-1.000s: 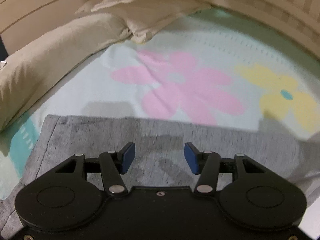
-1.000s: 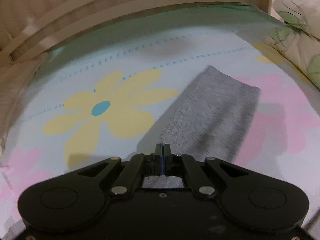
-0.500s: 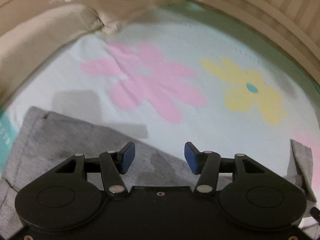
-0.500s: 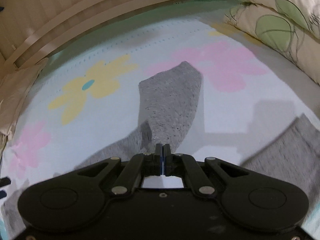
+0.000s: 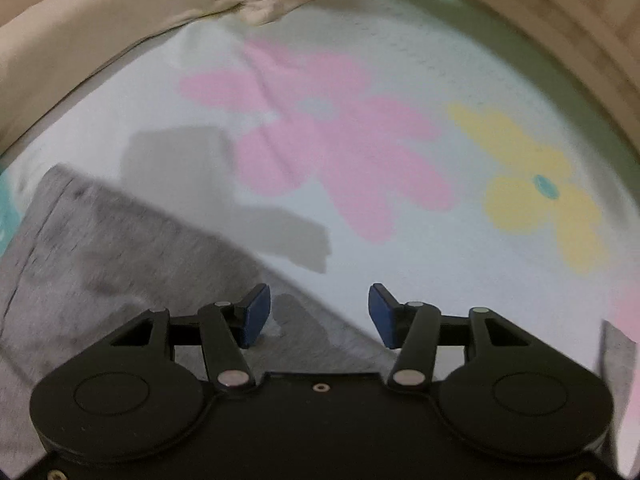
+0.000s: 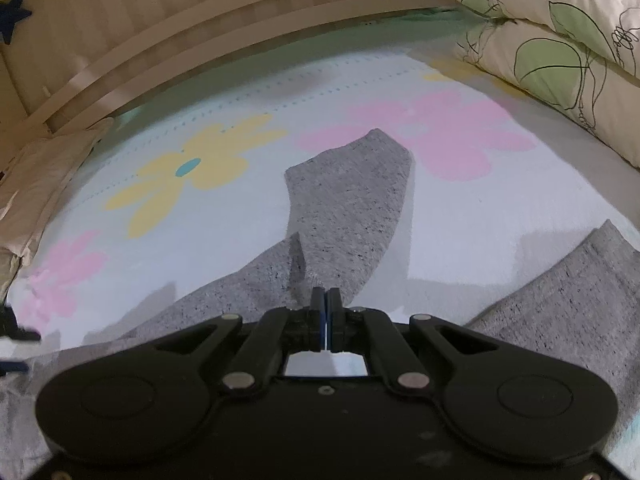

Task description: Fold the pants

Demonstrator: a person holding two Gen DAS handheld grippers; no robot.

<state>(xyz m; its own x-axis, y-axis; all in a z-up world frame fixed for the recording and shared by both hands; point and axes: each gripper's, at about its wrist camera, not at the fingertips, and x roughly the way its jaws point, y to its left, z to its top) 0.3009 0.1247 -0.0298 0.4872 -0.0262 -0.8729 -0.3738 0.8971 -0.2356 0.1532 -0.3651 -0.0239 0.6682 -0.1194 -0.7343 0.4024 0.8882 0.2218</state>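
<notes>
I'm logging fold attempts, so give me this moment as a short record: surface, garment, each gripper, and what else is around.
surface: bed sheet, pale with pink and yellow flowers
garment: gray pants, one leg lifted off the sheet, another part lying flat at right
left gripper: open, above the pants, holding nothing
right gripper: shut on the lifted leg
nearby: leaf-print pillows at right, beige pillows at left
fold state: in progress

Left gripper [image 5: 319,312]: fingers spread wide apart, blue pads [image 5: 256,313] facing each other, nothing between them. Right gripper [image 6: 327,309]: pads pressed together, pinching grey pants [image 6: 352,216] fabric.
</notes>
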